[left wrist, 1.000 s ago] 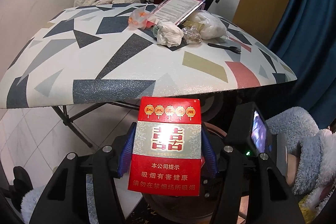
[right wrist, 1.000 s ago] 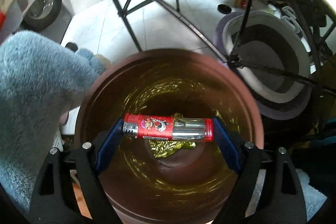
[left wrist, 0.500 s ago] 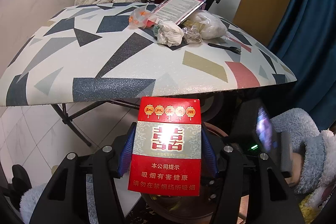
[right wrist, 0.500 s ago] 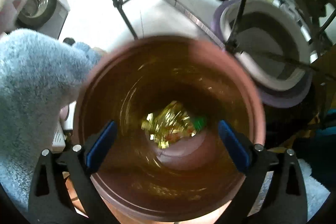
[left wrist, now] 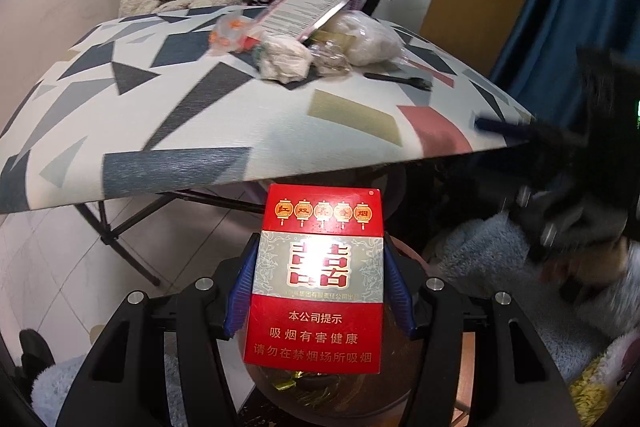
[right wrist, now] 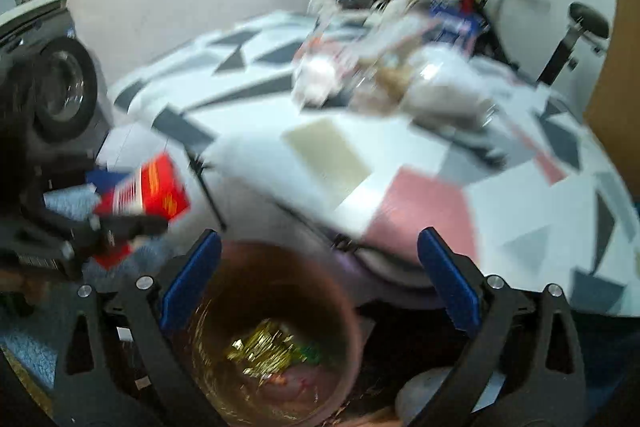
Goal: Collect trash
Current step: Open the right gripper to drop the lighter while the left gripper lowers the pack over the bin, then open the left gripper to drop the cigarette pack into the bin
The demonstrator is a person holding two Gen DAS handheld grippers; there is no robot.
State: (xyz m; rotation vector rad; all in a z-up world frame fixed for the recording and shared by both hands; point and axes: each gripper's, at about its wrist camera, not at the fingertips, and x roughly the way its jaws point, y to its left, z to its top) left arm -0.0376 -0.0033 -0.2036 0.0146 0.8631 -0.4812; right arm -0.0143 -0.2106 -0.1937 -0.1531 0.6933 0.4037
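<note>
While your left gripper [left wrist: 318, 287] hangs below the near edge of the table [left wrist: 240, 115], its blue fingers [left wrist: 242, 291] are clamped on the two sides of a red cigarette pack [left wrist: 318, 279], which stands upright between them with its printed face toward the camera. Just under the pack you can see the brown bin [left wrist: 320, 395], with gold foil wrappers lying in its bottom.

Your right gripper [right wrist: 318, 283] is spread about as wide as it goes, its jaws having just been opening, and nothing is between the fingers [right wrist: 192, 283]. In its blurred view the bin [right wrist: 276, 339] sits just below and between the fingers, holding the gold foil wrappers [right wrist: 264, 351] and a bit of green. The lighter that was pinched in these fingers a second ago is no longer there, and you cannot pick it out in the bin through the blur. The same view catches the cigarette pack [right wrist: 152, 189] off to the left, held in the other gripper.

More trash waits on the patterned table top: a crumpled white wad [left wrist: 284, 61], a clear bag with orange bits [left wrist: 228, 35], a puffy white plastic bag [left wrist: 370, 41], crinkled clear wrap, and a black plastic fork [left wrist: 400, 81] lying apart toward the right. A printed sheet [left wrist: 308, 9] leans across the pile
</note>
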